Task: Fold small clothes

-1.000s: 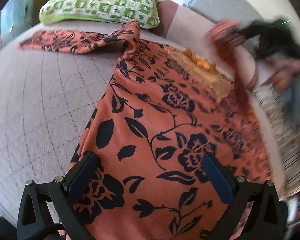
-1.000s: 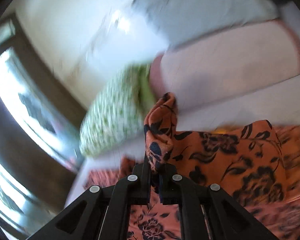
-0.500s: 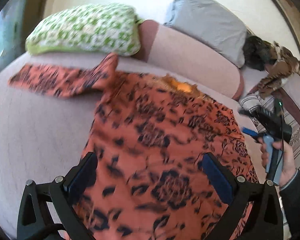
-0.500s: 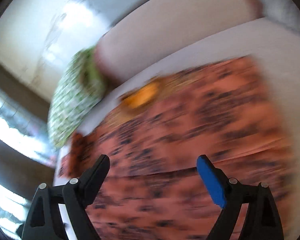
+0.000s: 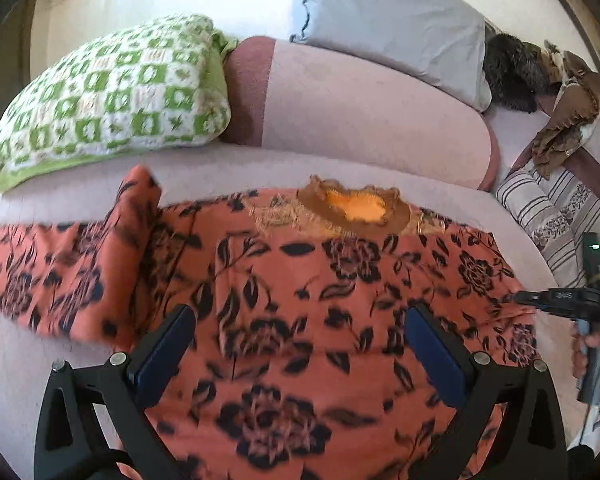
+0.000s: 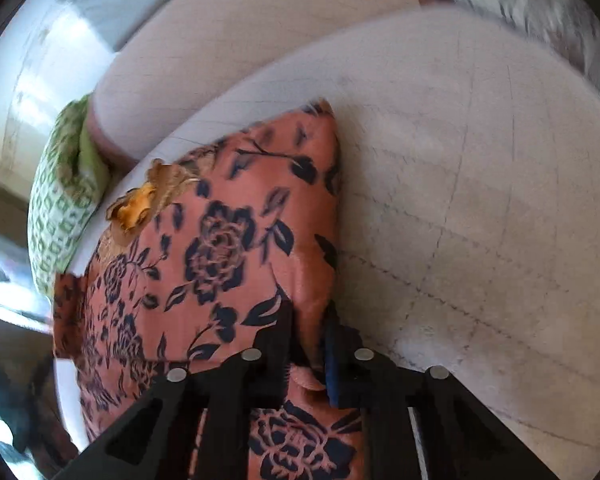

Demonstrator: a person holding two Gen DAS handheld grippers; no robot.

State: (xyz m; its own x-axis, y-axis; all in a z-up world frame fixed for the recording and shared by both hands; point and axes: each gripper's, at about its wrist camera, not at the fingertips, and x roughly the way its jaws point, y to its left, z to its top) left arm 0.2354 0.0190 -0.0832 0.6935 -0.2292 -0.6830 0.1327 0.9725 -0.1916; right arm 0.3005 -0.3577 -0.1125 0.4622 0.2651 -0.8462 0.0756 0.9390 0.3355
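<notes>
A pale quilted sofa seat (image 5: 72, 196) fills the room's foreground, with a green-and-white checked cushion (image 5: 112, 92) propped at its far left against a pinkish backrest (image 5: 360, 108). Further right, a grey pillow (image 5: 388, 20) leans on a white wall; beyond it lie a dark furry heap (image 5: 508, 72), a crumpled brown cloth (image 5: 568, 108) and a striped cushion (image 5: 548, 208).

The orange garment with black flowers (image 5: 300, 280) lies spread flat across the seat — one sleeve reaching left, its gold-trimmed neckline (image 5: 356, 208) toward the backrest. The left gripper (image 5: 300, 354) hovers over the fabric with its blue pads wide apart, holding nothing.

Only the left wrist view takes in the full row of cushions and the person's hand (image 5: 598, 356) on the other tool at the right edge. Only the right wrist view shows the right gripper (image 6: 308, 344) close up — its jaws pinched on the garment's right edge, beside bare stitched upholstery (image 6: 480, 200).
</notes>
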